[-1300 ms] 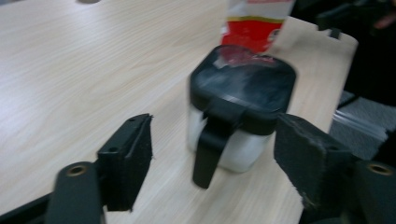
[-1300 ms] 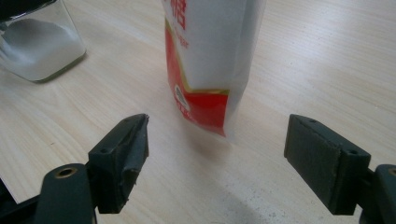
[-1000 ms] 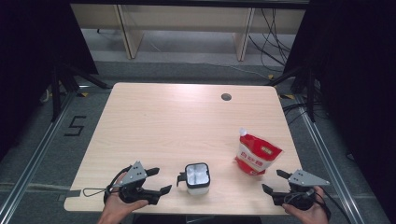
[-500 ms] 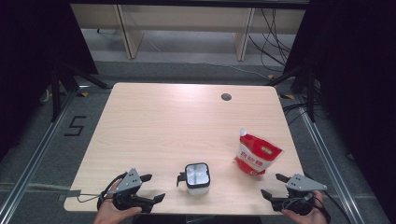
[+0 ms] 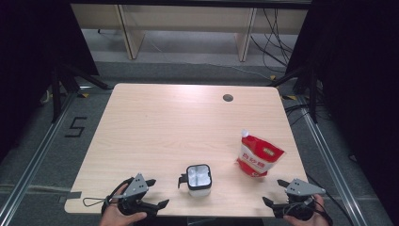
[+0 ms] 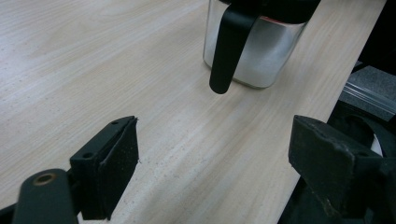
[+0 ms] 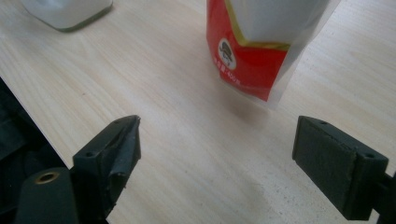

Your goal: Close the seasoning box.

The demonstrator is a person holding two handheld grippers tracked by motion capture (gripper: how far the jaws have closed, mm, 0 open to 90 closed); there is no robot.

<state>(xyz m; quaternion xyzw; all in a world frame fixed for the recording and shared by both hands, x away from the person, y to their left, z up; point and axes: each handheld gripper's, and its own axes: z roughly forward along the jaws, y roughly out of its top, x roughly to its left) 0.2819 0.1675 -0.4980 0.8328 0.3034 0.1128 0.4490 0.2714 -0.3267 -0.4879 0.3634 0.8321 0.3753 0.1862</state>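
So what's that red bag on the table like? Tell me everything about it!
The red bag is a soft pouch of shiny plastic, red and white with a yellow stripe, white writing and a small round picture on the front. Its white top corner points towards the far side. It stands propped and leaning on the wooden table, near the right edge. Only the table touches it.

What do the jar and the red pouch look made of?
Jar: clear glass or hard plastic, glossy, white grains showing through, with a black, likely plastic, handle. Pouch: thin flexible plastic film, shiny, printed red with clear edges.
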